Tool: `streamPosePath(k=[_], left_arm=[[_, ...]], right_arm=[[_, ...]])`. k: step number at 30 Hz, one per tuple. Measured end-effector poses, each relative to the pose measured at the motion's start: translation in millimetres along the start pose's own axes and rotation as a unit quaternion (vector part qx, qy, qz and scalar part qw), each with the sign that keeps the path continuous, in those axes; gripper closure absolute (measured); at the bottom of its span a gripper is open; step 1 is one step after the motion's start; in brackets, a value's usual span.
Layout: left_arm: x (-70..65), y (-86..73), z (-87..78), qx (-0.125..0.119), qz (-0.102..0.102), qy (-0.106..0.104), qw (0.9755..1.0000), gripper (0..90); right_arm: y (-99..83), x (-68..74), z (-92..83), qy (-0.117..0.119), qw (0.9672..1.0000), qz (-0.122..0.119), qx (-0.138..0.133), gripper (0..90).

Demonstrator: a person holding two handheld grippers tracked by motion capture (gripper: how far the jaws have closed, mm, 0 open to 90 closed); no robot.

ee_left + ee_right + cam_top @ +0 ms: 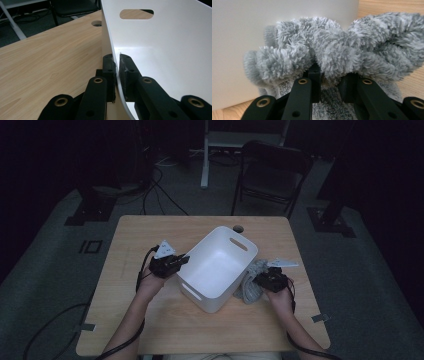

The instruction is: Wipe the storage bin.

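On the wooden table (150, 320), seen from the high view, we find our left gripper (181, 260) at the left wall of a white plastic bin (218, 269), which sits near the table's middle, turned at an angle to its edges. Our left hand (150, 284) comes up from the bottom of that view, with a cable trailing back along the forearm. From the left gripper view we see the left gripper (117, 65) closed on the thin wall of the white plastic bin (162, 50): one jaw presses the outside, the other the inside, with the rim edge running between them (the wall curves away just below the pads). A slotted handle opening shows in the bin's far wall, and a round hole in the wooden table (45, 62) lies beyond its corner.

Moving right, a grey fluffy towel (250, 282) lies bunched on the table, touching the bin's right side. Our right gripper (262, 279) sits at it, held by our right hand (280, 297). In the right gripper view, the right gripper (331, 81) has its jaws clamped around a thick fold of the grey fluffy towel (337, 50), pile bulging over both tips. The white plastic bin (249, 37) stands just behind the towel.
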State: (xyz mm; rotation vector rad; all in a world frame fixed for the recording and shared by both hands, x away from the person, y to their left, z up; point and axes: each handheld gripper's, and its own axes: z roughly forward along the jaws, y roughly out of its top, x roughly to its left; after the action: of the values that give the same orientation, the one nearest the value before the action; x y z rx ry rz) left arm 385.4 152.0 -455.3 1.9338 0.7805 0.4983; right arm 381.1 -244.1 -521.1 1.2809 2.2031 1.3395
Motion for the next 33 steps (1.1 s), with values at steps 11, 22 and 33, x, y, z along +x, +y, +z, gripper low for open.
streamPosePath(k=[11, 22, 33], left_arm=[[-1.0, 0.4, 1.0, -0.001, 0.001, 0.001, 1.0000, 83.8], [-2.7, 0.7, 1.3, 0.000, 0.010, -0.007, 0.9999, 83.7], [-2.9, 0.8, 1.7, -0.001, 0.003, -0.003, 1.0000, 83.1]], right_arm=[[14.7, 25.2, -34.3, 0.040, 0.9970, -0.035, -0.055, 75.1], [15.6, 31.9, -31.8, 0.028, 0.9965, -0.043, -0.067, 75.2], [-1.9, 14.0, 0.2, -0.003, 0.9996, -0.027, -0.010, 75.1]])
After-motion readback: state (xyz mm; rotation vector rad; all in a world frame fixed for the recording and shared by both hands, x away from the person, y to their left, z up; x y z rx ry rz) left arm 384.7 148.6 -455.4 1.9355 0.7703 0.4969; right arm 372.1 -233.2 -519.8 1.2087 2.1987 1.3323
